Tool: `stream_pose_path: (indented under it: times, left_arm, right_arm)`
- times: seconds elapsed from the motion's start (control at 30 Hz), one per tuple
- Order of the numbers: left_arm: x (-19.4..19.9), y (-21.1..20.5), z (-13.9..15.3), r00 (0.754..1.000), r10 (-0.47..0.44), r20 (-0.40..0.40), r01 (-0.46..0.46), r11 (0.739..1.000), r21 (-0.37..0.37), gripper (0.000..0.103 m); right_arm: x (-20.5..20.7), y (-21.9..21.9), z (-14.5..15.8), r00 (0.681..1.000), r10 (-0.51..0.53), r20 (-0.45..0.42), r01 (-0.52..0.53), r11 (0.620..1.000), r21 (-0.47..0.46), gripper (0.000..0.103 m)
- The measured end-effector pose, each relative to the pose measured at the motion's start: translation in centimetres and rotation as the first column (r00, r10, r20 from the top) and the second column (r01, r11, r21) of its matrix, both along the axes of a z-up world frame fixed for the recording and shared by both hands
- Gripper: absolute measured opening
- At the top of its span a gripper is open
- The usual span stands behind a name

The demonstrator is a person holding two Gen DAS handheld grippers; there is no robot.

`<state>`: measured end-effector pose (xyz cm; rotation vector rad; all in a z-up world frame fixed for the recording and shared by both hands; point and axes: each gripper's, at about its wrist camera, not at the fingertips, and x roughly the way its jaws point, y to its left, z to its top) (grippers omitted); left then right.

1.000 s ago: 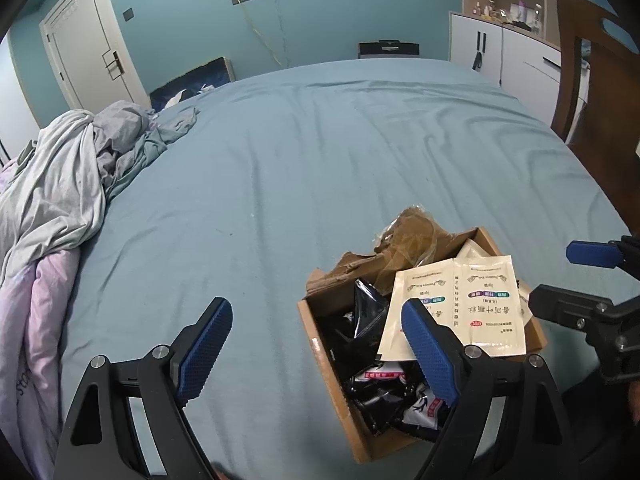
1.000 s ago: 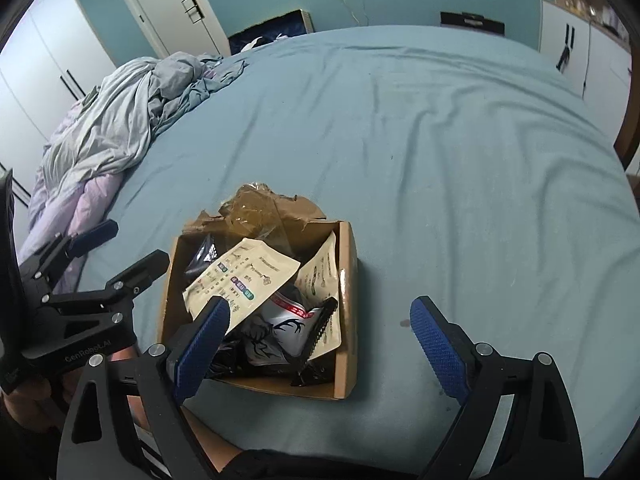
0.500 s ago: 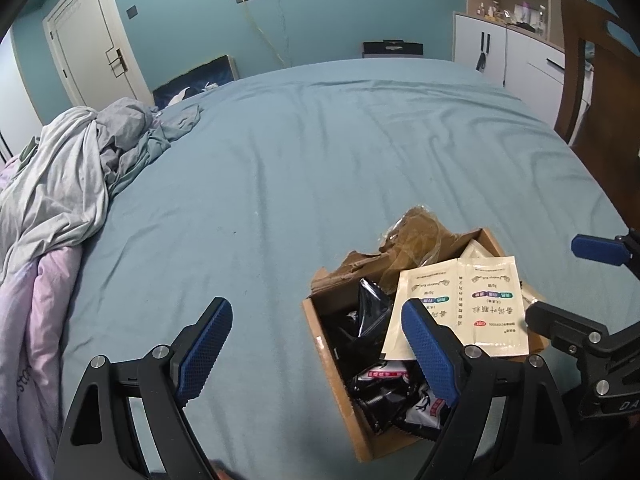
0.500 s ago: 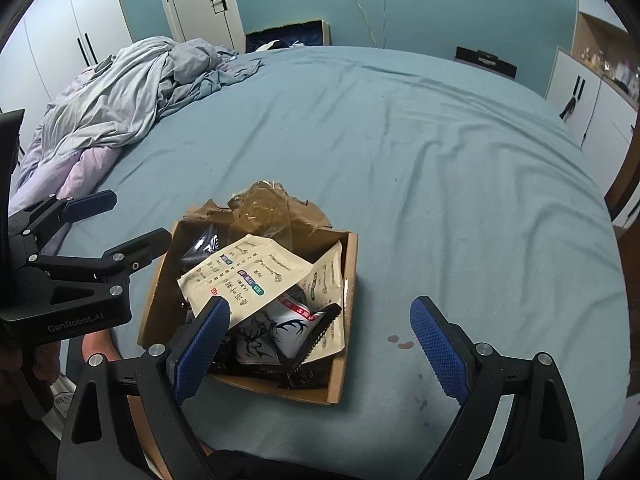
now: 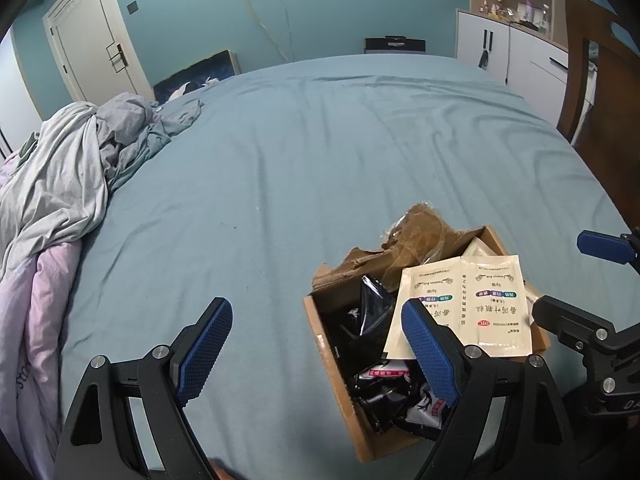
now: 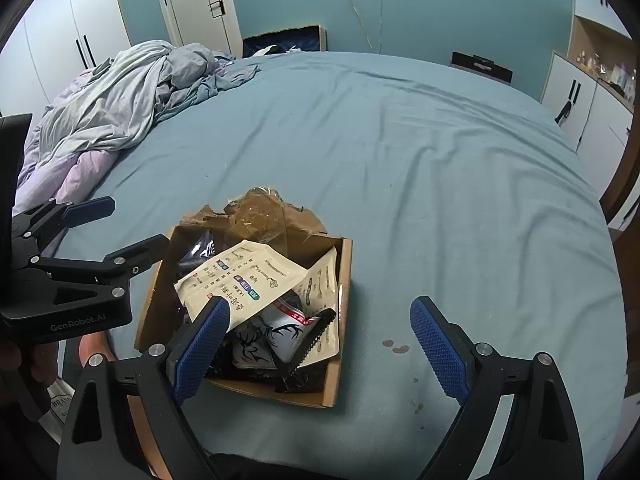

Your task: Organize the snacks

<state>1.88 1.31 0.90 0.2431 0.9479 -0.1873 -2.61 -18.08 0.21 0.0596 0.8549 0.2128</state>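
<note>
We see a wide bed covered by a blue-green fitted sheet (image 5: 320, 152), with a crumpled heap of grey and lilac bedding (image 5: 60, 184) along its left side. Near the bed's front edge sits an open brown cardboard box (image 6: 340, 360) with torn flaps, holding the snacks: a cream printed flat sachet (image 6: 240, 280) lying on top and black foil packets (image 5: 368, 308) beneath. Only the right wrist view shows us a white packet with a black antler drawing (image 6: 276, 340) and small dark stains on the sheet (image 6: 394, 346) just right of the box. Our left gripper (image 5: 324, 352) hangs with jaws spread wide and empty, and our right gripper (image 6: 320, 348) likewise gapes, holding nothing.
</note>
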Motion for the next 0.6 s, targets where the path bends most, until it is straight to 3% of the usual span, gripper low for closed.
stream_pose_path:
  times: [0.6]
  left_arm:
    - [0.32, 0.10, -0.29, 1.000, -0.018, -0.001, 0.018, 1.000, -0.011, 0.088]
  right_arm:
    - [0.21, -0.17, 0.17, 1.000, 0.011, -0.006, -0.011, 1.000, -0.011, 0.092]
